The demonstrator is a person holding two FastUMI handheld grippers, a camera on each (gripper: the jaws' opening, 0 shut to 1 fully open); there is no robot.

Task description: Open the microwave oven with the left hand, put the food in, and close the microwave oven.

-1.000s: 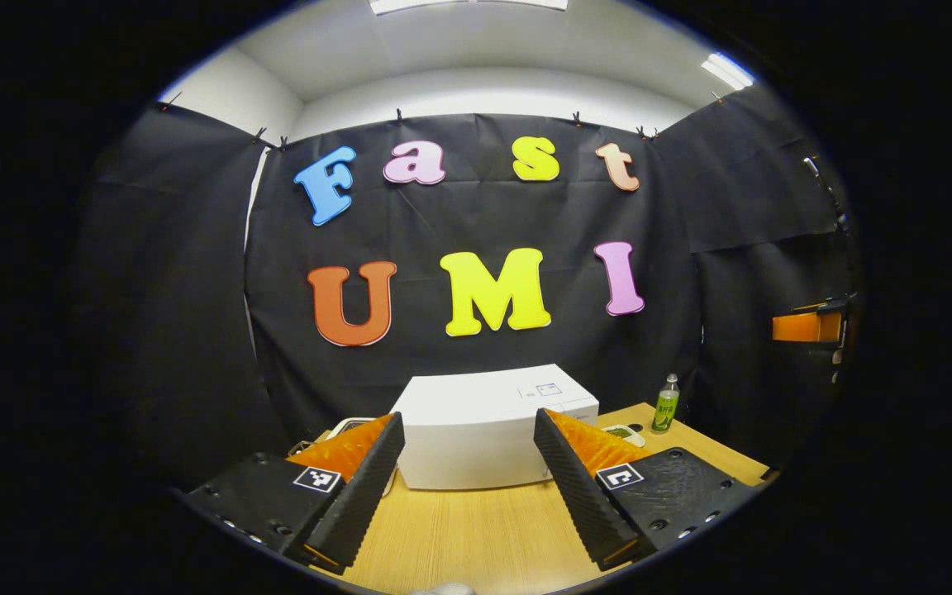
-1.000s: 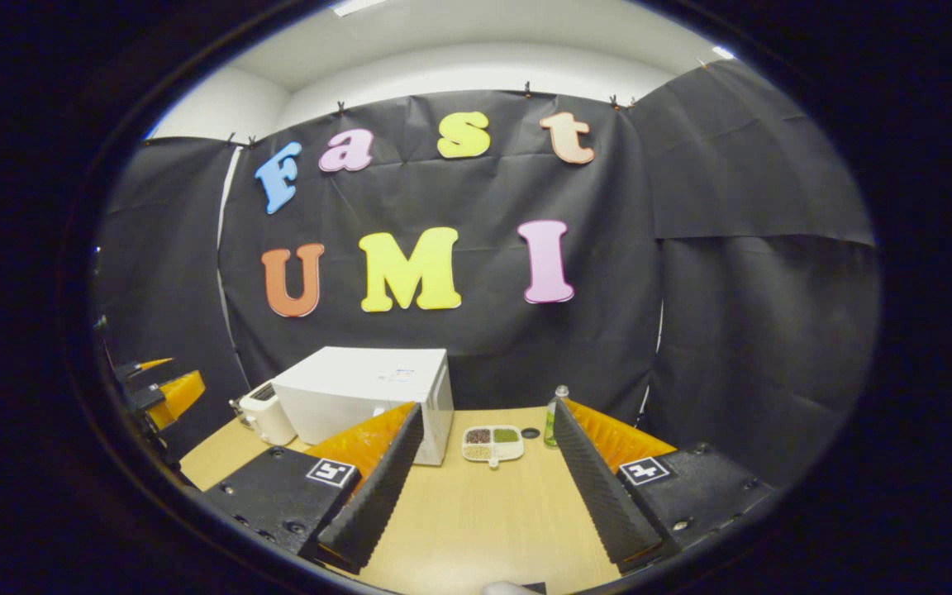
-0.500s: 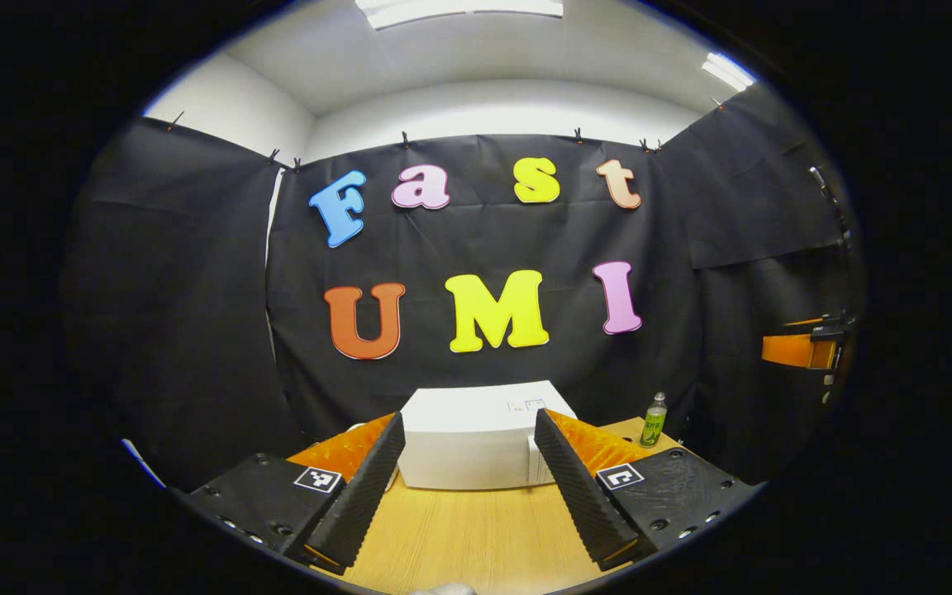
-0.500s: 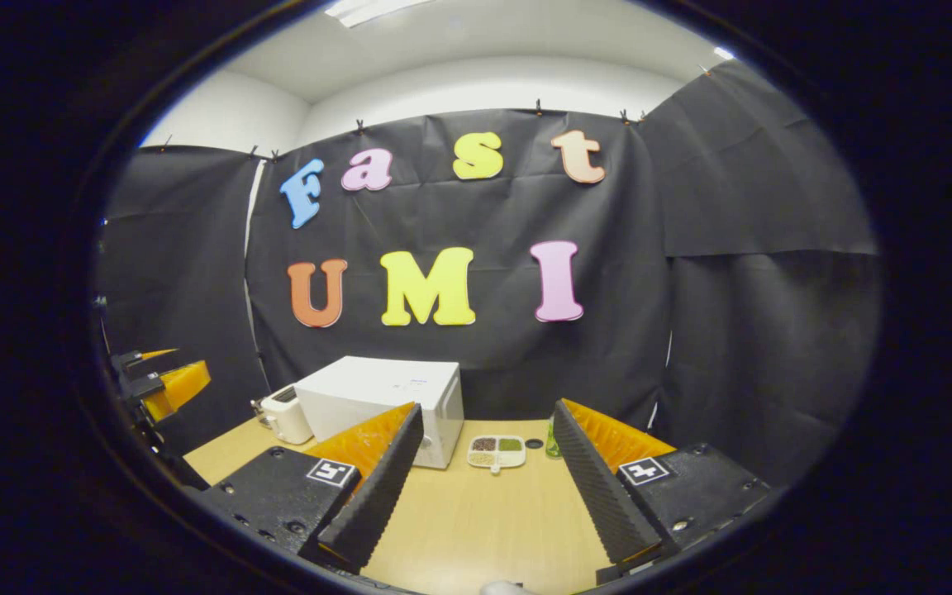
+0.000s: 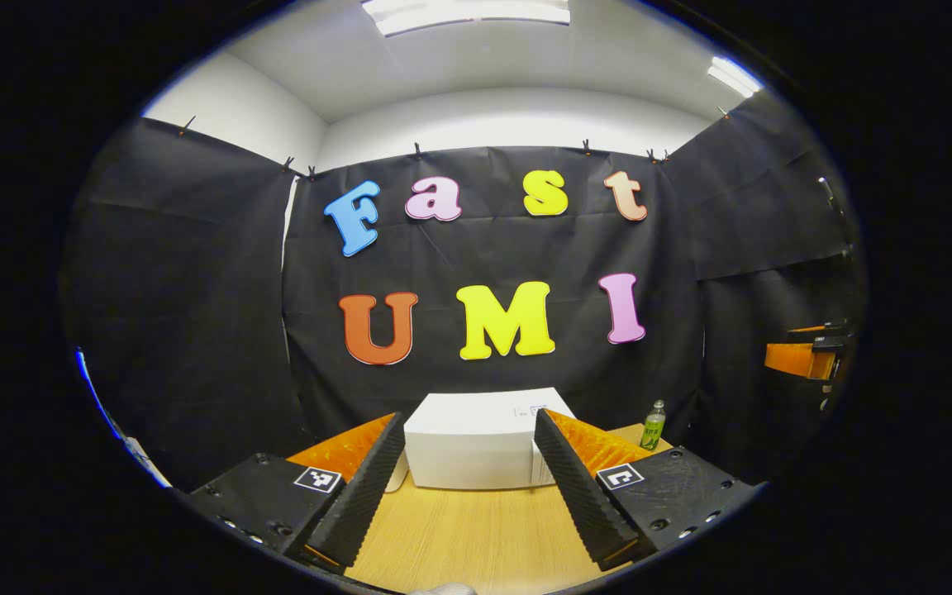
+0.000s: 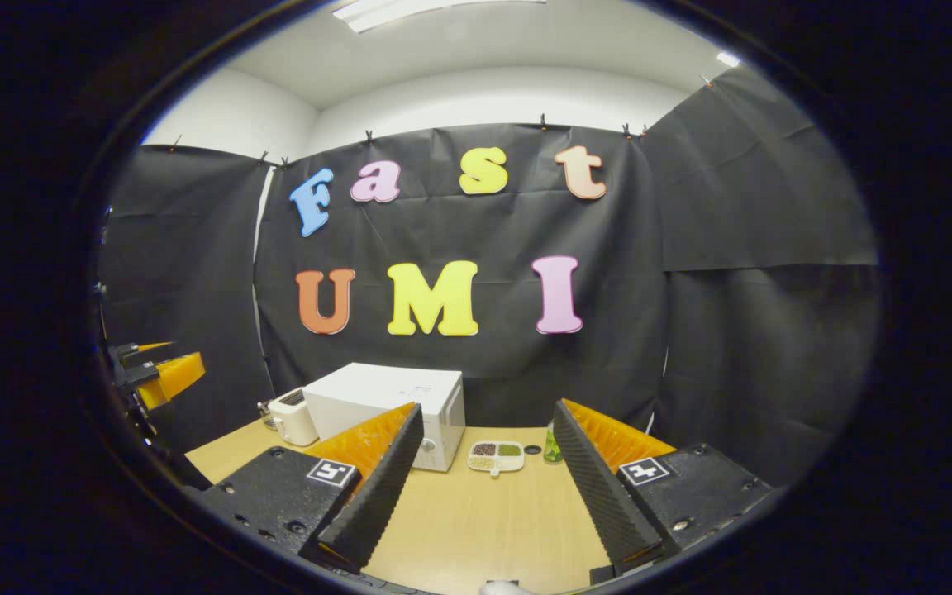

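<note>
A white microwave oven (image 5: 476, 438) stands at the back of the wooden table (image 5: 476, 533), its door closed; it also stands left of centre in the right gripper view (image 6: 389, 405). Just right of it lies a white divided food tray (image 6: 496, 455) with dark and green food. My left gripper (image 5: 468, 516) hovers open in front of the microwave, well short of it, with nothing between its fingers. My right gripper (image 6: 484, 516) is open too, above the table and short of the tray. The left gripper (image 6: 154, 376) hangs far left in the right gripper view; the right gripper (image 5: 802, 355) far right in the left gripper view.
A white toaster (image 6: 292, 417) sits left of the microwave. A green bottle (image 5: 652, 426) stands right of the tray near the back wall, and a small dark round item (image 6: 532, 450) lies on the table beside the tray. Bare tabletop lies in front of both grippers.
Both cameras have tilted upward and drawn back a little: the microwave, tray and bottle sit lower and smaller in view. Both grippers have stayed open.
</note>
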